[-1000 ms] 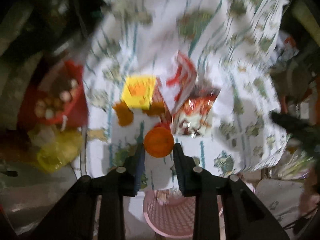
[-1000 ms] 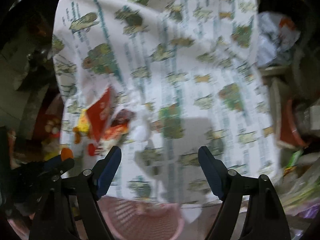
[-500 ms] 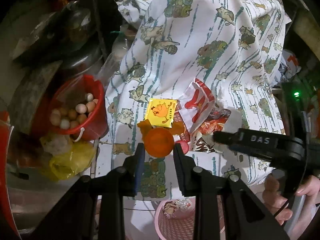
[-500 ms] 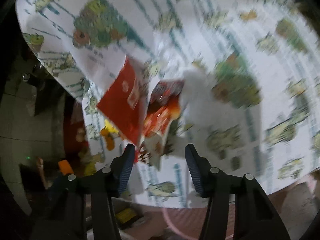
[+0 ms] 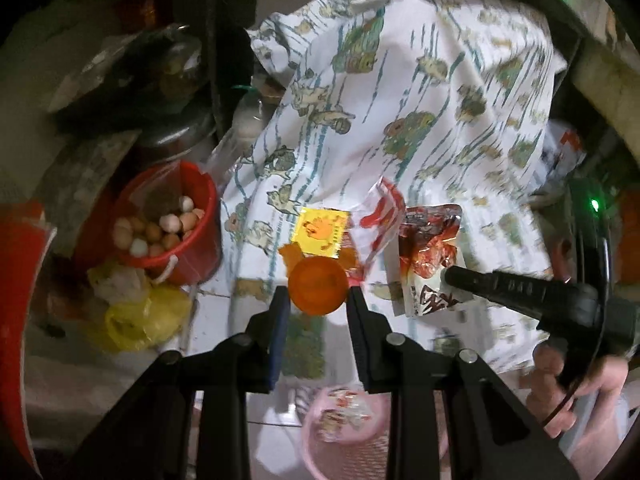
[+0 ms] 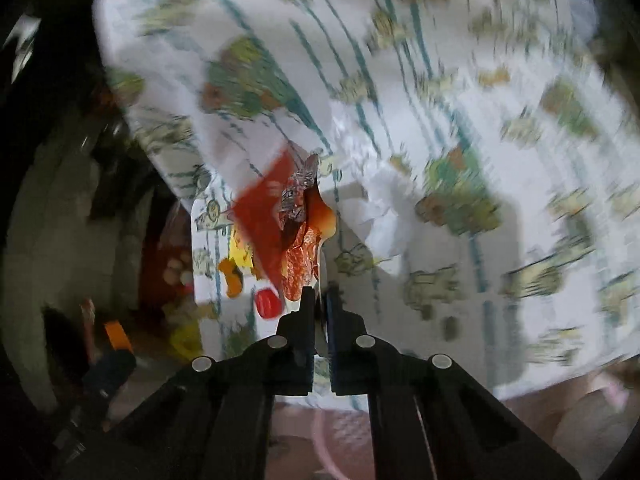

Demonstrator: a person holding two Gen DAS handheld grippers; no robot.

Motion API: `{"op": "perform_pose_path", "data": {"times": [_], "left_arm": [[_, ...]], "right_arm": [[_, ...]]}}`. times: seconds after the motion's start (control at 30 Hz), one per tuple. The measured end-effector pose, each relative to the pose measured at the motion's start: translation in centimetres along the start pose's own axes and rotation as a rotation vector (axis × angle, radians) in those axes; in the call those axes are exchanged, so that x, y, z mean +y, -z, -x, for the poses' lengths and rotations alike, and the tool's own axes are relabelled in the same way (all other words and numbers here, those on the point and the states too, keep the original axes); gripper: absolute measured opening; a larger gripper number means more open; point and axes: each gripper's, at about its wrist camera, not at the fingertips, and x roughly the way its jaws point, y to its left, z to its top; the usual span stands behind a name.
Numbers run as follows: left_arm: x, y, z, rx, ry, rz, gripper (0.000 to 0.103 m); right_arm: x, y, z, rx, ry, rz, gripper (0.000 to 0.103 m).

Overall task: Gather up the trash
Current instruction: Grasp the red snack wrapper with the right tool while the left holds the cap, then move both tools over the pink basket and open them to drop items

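Red bucket [image 5: 168, 224]: at 9 o'clock in the left wrist view, beside the cloth edge, with round eggs [image 5: 156, 232] inside.
Yellow bag [image 5: 136, 320]: crumpled, just under the bucket, at 8 o'clock.
Printed cloth [image 5: 420, 100]: white with cartoon animals, it covers the table and fills the upper middle of both views.
Left gripper [image 5: 318, 300]: jaws are spread, with the orange round lid [image 5: 318, 291] between the tips; I cannot tell if the pads touch it.
Yellow packet [image 5: 322, 232]: flat on the cloth, just above the orange lid, at 12 o'clock from the fingertips.
Pink basket [image 5: 344, 436]: on the floor under the table edge, at 6 o'clock, with one wrapper in it.
Red snack wrapper [image 6: 302, 252]: trash item on the cloth, right of the yellow packet; its near edge sits in the right gripper.
Right gripper [image 6: 319, 300]: jaws are pressed together and pinch the lower edge of the red snack wrapper; the view is blurred.
Small red cap [image 6: 267, 302]: on the cloth, just left of the right fingertips.
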Motion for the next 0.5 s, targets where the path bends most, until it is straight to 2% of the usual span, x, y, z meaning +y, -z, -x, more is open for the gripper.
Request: {"op": "perform_pose_path", "data": {"times": [0.07,0.13,0.23,0.4,0.5], "left_arm": [[-0.6,0.4,1.3,-0.024,0.012,0.007,0.027],[-1.9,0.7,2.7,-0.063,0.002,-0.040,0.027],[-4.0,0.6,4.4,-0.103,-0.029,-0.102,0.027],[-4.9,1.3,7.8,-0.200,-0.013,-0.023,0.027],[-4.9,2.8,8.0,-0.208,0.036,0.031,0.027]], "right_arm": [[1.0,0.6,2.2,-0.064,0.059,0.089,0.006],[1.5,1.3,4.9,-0.145,0.120,0.148,0.006],[1.4,2.0,7.9,-0.202,0.136,0.163,0.006],[1.2,3.4,13.9,-0.318,0.165,0.183,0.006],[0.8,5.1,16.4,-0.363,0.164,0.170,0.006]]}}
